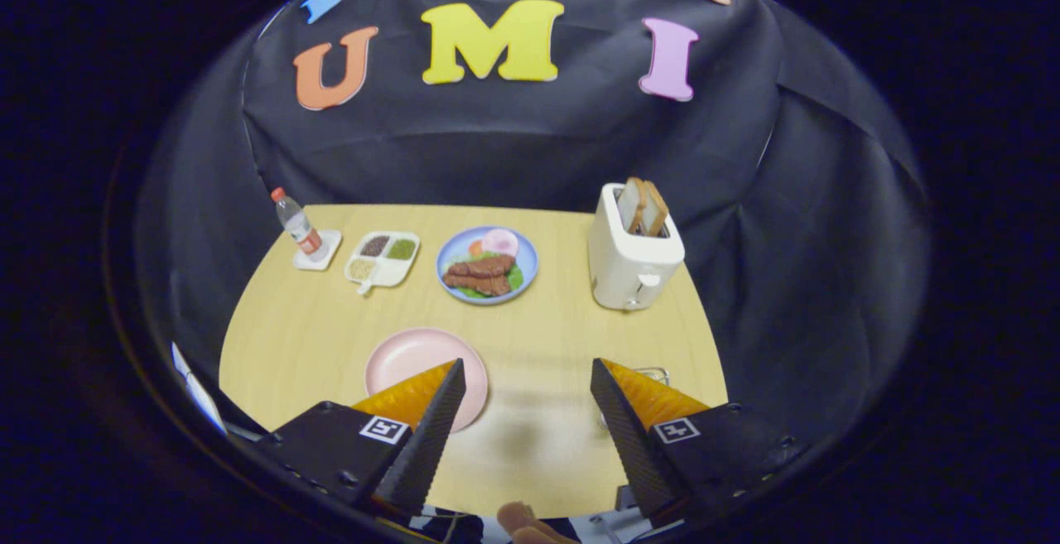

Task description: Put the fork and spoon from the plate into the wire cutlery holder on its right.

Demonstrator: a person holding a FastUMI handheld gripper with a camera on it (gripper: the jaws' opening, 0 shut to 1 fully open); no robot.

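A pink plate [410, 358] lies on the wooden table [538, 320], partly behind my left finger [431, 420]; the part that shows is plain pink. A bit of the wire cutlery holder's rim [658, 373] peeks out just past my right finger [633, 420], the rest hidden by it. My gripper [527, 366] hovers above the near part of the table, open, with only bare tabletop between its fingers.
Farther back stand a blue plate of food [487, 265], a white toaster [633, 258] holding bread slices, a white divided tray [383, 258] and a water bottle [296, 225] on a coaster. A person's fingers [522, 519] show near the table's front edge.
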